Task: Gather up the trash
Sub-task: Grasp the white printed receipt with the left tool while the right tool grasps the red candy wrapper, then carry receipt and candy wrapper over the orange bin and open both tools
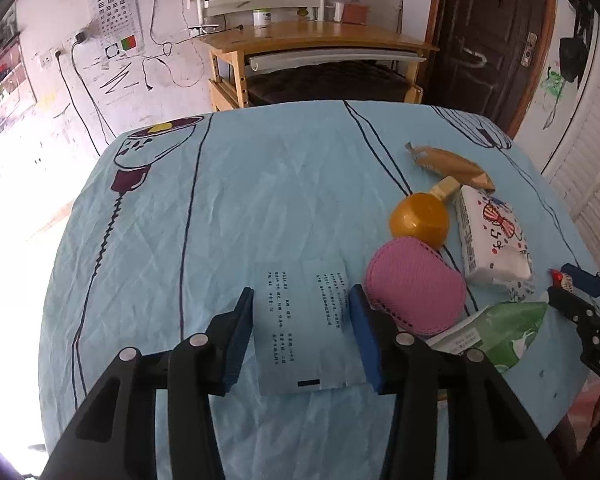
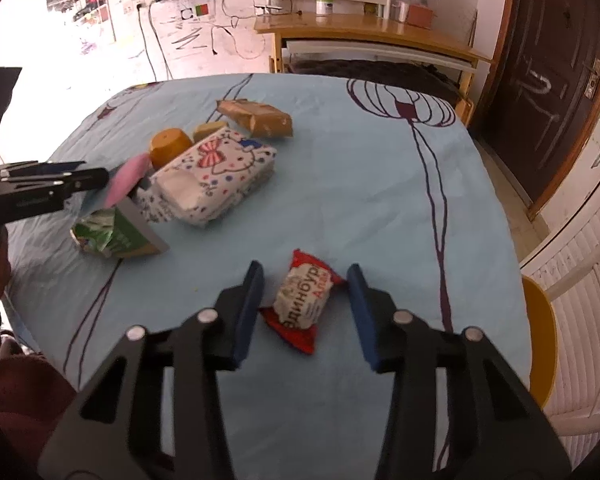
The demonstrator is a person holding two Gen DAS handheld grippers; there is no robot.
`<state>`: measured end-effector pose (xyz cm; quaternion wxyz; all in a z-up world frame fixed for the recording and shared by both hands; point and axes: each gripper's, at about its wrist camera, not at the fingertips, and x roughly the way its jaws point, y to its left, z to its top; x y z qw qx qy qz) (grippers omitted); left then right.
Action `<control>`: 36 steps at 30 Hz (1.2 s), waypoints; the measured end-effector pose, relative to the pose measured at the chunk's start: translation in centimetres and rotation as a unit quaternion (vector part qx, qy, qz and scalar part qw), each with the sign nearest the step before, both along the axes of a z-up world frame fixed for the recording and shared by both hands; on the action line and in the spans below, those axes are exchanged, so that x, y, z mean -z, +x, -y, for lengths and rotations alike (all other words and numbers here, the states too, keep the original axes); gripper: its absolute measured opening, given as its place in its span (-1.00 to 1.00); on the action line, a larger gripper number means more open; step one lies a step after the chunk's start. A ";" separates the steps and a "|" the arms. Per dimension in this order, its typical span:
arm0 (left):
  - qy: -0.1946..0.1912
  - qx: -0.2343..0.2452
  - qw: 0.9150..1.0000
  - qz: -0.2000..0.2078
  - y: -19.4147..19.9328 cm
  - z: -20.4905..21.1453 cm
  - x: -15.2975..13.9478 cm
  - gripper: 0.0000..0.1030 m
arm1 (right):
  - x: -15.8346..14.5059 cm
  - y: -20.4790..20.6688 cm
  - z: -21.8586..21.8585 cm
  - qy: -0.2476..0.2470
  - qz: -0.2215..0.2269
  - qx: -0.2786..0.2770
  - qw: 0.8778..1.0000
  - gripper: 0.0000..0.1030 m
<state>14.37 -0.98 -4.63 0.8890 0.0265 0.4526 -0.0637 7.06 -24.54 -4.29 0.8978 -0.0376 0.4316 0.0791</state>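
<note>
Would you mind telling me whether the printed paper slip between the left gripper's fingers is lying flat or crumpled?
Flat. The printed paper slip lies spread on the light blue tablecloth, text side up, with one faint crease.

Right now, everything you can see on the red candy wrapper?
The candy wrapper is a small glossy pillow pack, red at both crimped ends with a white middle panel carrying grey and red Cyrillic print. It looks sealed and puffy, whether anything is inside can't be told. It lies flat and diagonal on the blue tablecloth, apart from the other items, between the open fingers of the right gripper; neither finger clearly touches it.
</note>
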 end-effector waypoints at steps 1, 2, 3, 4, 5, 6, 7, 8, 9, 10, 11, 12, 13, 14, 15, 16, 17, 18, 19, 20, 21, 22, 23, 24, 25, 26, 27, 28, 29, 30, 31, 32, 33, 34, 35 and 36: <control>0.001 -0.002 1.000 0.002 -0.1 -0.1 -0.1 -0.18 | -0.1 0.0 0.2 0.002 0.001 0.003 1.000 -0.45; 0.003 -0.004 1.000 0.007 -0.2 -0.3 -0.2 -0.18 | -0.1 0.1 0.4 0.007 -0.001 0.004 1.000 -0.45; 0.003 -0.007 1.000 0.010 -0.2 -0.5 -0.3 -0.18 | -0.1 0.2 0.6 0.016 -0.004 0.005 1.000 -0.45; 0.002 -0.009 1.000 0.012 -0.2 -0.6 -0.4 -0.19 | -0.1 0.3 0.7 0.018 -0.004 0.005 1.000 -0.45; 0.004 -0.010 1.000 0.014 -0.2 -0.7 -0.5 -0.19 | -0.1 0.3 0.7 0.017 -0.004 0.006 1.000 -0.46; 0.005 -0.014 1.000 0.020 -0.3 -0.9 -0.7 -0.20 | -0.1 0.2 0.8 0.019 -0.004 0.007 1.000 -0.46; 0.003 -0.017 1.000 0.024 -0.4 -1.1 -1.0 -0.20 | -0.2 0.3 0.9 0.024 -0.004 0.007 1.000 -0.46; 0.003 -0.018 0.999 0.027 -0.4 -1.3 -1.3 -0.20 | -0.2 0.3 1.1 0.028 -0.005 0.008 1.000 -0.46; 0.006 -0.018 0.999 0.031 -0.4 -1.3 -1.5 -0.20 | -0.2 0.3 1.2 0.029 -0.004 0.011 1.000 -0.46; 0.008 -0.020 0.999 0.036 -0.6 -1.3 -1.7 -0.20 | -0.3 0.3 1.3 0.031 -0.002 0.014 0.999 -0.46; 0.009 -0.021 0.999 0.039 -0.6 -1.3 -1.9 -0.20 | -0.5 0.3 1.5 0.033 0.001 0.016 0.999 -0.46; 0.009 -0.020 0.999 0.041 -0.7 -1.2 -2.2 -0.20 | -0.7 0.3 1.7 0.036 0.005 0.018 0.999 -0.46; 0.008 -0.019 0.999 0.042 -0.8 -1.1 -2.3 -0.20 | -0.9 0.3 1.9 0.038 0.008 0.021 0.999 -0.46; 0.008 -0.017 0.999 0.044 -0.8 -1.0 -2.5 -0.20 | -1.2 0.3 2.2 0.040 0.013 0.024 0.999 -0.46; 0.008 -0.014 0.999 0.047 -0.8 -0.7 -2.9 -0.20 | -1.4 0.3 2.5 0.040 0.017 0.027 0.999 -0.46; 0.006 -0.011 0.999 0.049 -0.9 -0.5 -3.2 -0.20 | -1.7 0.3 2.9 0.039 0.022 0.033 0.998 -0.46; 0.005 -0.008 0.999 0.051 -0.9 -0.4 -3.4 -0.20 | -2.0 0.4 3.4 0.039 0.026 0.038 0.998 -0.46; 0.004 -0.004 0.999 0.054 -1.0 0.0 -3.7 -0.20 | -2.3 0.4 4.1 0.040 0.031 0.045 0.998 -0.46; 0.001 0.004 0.998 0.057 -1.0 0.5 -4.2 -0.20 | -2.5 0.5 4.6 0.040 0.035 0.051 0.997 -0.46; -0.002 0.010 0.998 0.058 -1.1 1.0 -4.5 -0.20 | -2.7 0.4 5.3 0.041 0.040 0.059 0.997 -0.46; -0.002 0.019 0.998 0.062 -1.1 1.8 -5.0 -0.20 | -2.8 0.4 6.0 0.042 0.044 0.066 0.996 -0.46; 0.000 0.026 0.997 0.066 -1.2 2.5 -5.3 -0.20 | -3.1 0.4 7.0 0.042 0.049 0.076 0.995 -0.46; 0.001 0.033 0.997 0.069 -1.2 3.1 -5.6 -0.20 | -3.2 0.3 7.8 0.043 0.054 0.085 0.994 -0.46; 0.002 0.042 0.997 0.072 -1.2 4.1 -6.0 -0.20 | -3.4 0.2 8.9 0.045 0.059 0.096 0.993 -0.46; 0.002 0.052 0.996 0.074 -1.2 4.9 -6.3 -0.20 | -3.5 0.0 9.8 0.045 0.062 0.104 0.992 -0.46; 0.001 0.061 0.995 0.074 -1.2 5.7 -6.6 -0.20 | -3.6 -0.2 10.5 0.044 0.066 0.113 0.991 -0.46; 0.000 0.069 0.995 0.075 -1.2 6.3 -6.9 -0.20 | -3.6 -0.4 11.4 0.044 0.069 0.122 0.989 -0.46; -0.002 0.082 0.994 0.075 -1.1 7.5 -7.2 -0.20 | -3.6 -0.6 12.5 0.044 0.070 0.132 0.988 -0.46; -0.006 0.095 0.993 0.074 -1.2 8.5 -7.5 -0.20 | -3.5 -0.8 13.5 0.043 0.072 0.142 0.986 -0.46; -0.011 0.112 0.991 0.073 -1.1 10.1 -7.9 -0.20 | -3.4 -1.0 14.4 0.043 0.073 0.152 0.985 -0.45; -0.014 0.123 0.990 0.072 -1.1 11.0 -8.2 -0.20 | -3.2 -1.3 15.8 0.045 0.072 0.165 0.983 -0.46; -0.016 0.135 0.988 0.073 -1.2 12.1 -8.4 -0.20 | -2.9 -1.3 16.6 0.045 0.071 0.172 0.981 -0.46; -0.019 0.151 0.986 0.074 -1.2 13.8 -8.7 -0.20 | -2.5 -1.5 17.8 0.045 0.068 0.184 0.980 -0.45; -0.021 0.161 0.984 0.073 -1.2 14.8 -8.9 -0.20 | -2.2 -1.5 18.7 0.047 0.065 0.191 0.978 -0.45; -0.026 0.175 0.982 0.070 -1.2 16.1 -9.0 -0.20 | -1.8 -1.6 19.5 0.048 0.061 0.198 0.977 -0.45; -0.034 0.194 0.979 0.061 -1.1 18.0 -9.1 -0.20 | -1.4 -1.7 20.4 0.049 0.058 0.205 0.976 -0.45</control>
